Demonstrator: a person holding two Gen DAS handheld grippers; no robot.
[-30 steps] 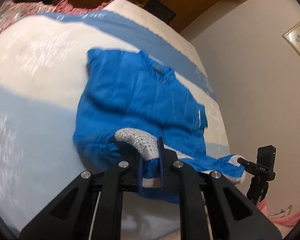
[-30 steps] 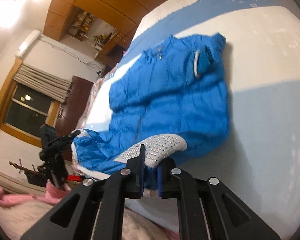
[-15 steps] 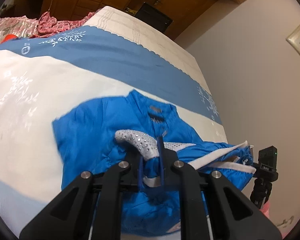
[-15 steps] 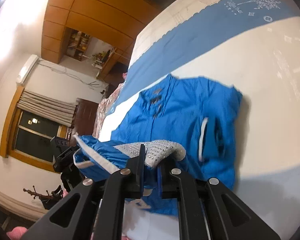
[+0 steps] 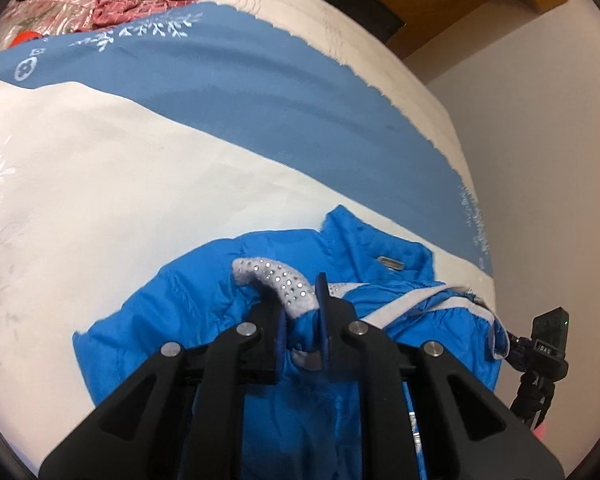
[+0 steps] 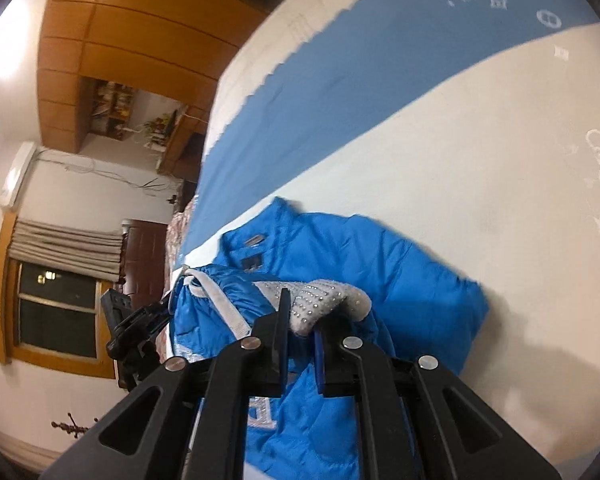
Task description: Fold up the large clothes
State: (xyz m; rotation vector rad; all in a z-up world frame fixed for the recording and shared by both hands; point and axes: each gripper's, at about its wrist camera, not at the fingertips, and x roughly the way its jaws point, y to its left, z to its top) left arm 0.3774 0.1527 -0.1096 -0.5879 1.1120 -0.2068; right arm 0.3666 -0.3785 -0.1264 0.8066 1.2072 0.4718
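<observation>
The blue jacket [image 5: 204,320] lies on the white and blue bedspread [image 5: 140,184], its collar end toward the blue stripe, with wide bare cover beyond it and to its outer sides; the bed's edge by the wall runs close past the folded part in the left wrist view. The left gripper [image 5: 302,316] is clamped on the jacket's grey studded trim [image 5: 272,280], and the right gripper [image 6: 300,322] pinches the matching trim [image 6: 324,300]. Compared with a second ago, the lifted hem has been carried up over the body toward the collar, so far less flat jacket shows ahead. No containers are visible.
</observation>
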